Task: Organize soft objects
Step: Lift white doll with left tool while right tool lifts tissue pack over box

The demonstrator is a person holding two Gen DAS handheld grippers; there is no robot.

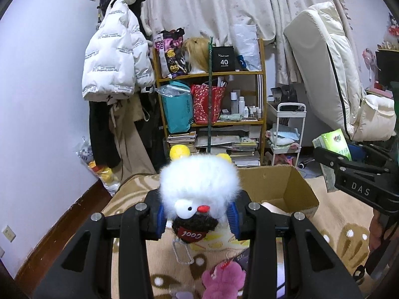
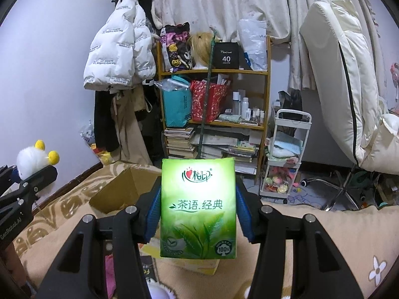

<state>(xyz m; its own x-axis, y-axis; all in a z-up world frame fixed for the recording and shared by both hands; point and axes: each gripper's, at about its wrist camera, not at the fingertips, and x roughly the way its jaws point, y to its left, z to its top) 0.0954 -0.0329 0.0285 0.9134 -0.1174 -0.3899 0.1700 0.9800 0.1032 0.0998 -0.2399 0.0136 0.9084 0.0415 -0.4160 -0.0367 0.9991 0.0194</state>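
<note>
My left gripper [image 1: 198, 218] is shut on a fluffy white plush toy [image 1: 199, 184] with yellow ears and a black "Cool" body, held above the patterned blanket. My right gripper [image 2: 198, 214] is shut on a green tissue pack [image 2: 198, 206], held upright above the bed. An open cardboard box [image 1: 281, 186] sits on the blanket just right of the plush; in the right wrist view the box [image 2: 117, 191] is left of the pack. The plush also shows at the left in the right wrist view [image 2: 31, 160]. A pink plush [image 1: 223, 280] lies on the blanket below my left gripper.
A bamboo shelf [image 1: 212, 74] with bags, bottles and books stands against the curtain. A white jacket [image 1: 112, 62] hangs on the left wall. A white cart [image 2: 286, 154] and a folded white mattress [image 2: 336, 74] stand at the right.
</note>
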